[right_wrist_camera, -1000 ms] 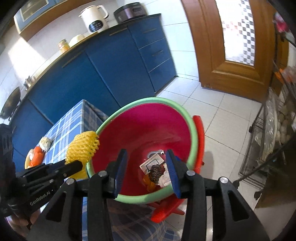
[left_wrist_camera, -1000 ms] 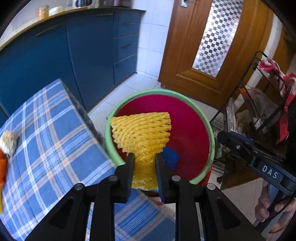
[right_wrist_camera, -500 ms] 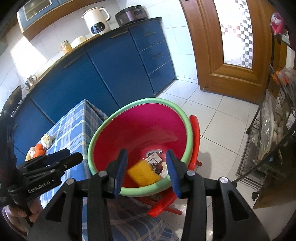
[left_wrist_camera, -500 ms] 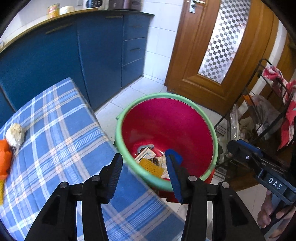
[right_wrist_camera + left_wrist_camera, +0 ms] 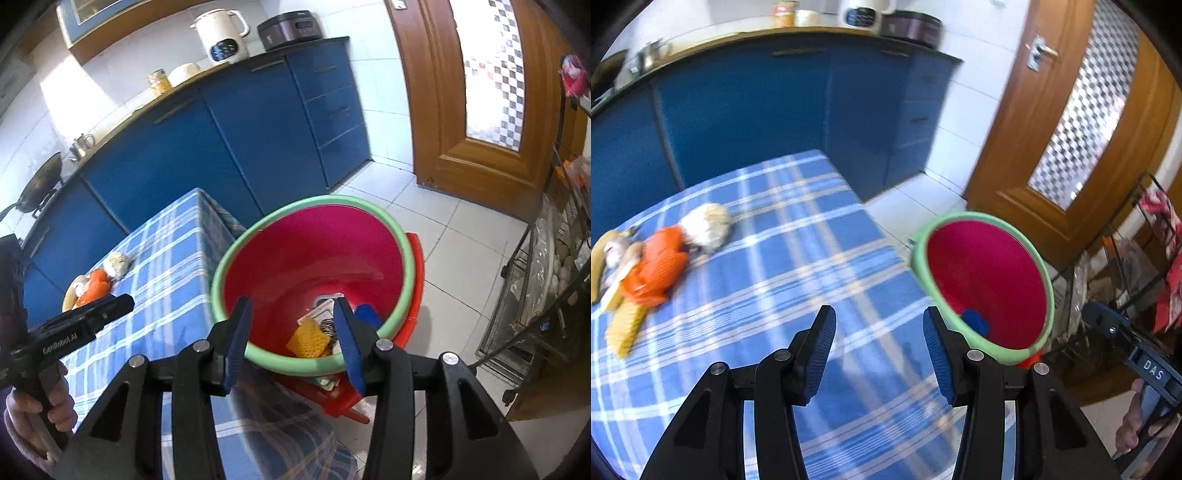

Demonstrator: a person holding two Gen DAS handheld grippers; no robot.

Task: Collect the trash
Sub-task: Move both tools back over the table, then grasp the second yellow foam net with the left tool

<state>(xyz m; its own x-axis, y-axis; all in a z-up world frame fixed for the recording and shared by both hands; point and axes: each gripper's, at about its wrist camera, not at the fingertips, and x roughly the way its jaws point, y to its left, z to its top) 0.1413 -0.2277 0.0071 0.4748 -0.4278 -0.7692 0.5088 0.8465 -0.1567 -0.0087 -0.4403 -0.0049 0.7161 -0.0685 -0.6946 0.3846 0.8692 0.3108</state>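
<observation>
Left claw (image 5: 879, 332) empty; yellow net (image 5: 308, 338) flat in bin (image 5: 400, 240).

red plastic bin with green rim (image 5: 369, 214): 1 | yellow foam net sleeve in bin (image 5: 308, 338): 1 | orange foam net on bench (image 5: 657, 266): 1 | crumpled white wad on bench (image 5: 707, 225): 1

Your left wrist camera looks forward and down along the left gripper (image 5: 879, 332) over the checked tablecloth (image 5: 783, 280), close above it, with the red bin (image 5: 990, 280) off to the right. Your right wrist camera looks along the right gripper (image 5: 291, 325) steeply into that bin (image 5: 314, 258) from near its rim. Both views share the bin, tablecloth, blue cabinets (image 5: 229, 140) and wooden door (image 5: 1071, 129).
</observation>
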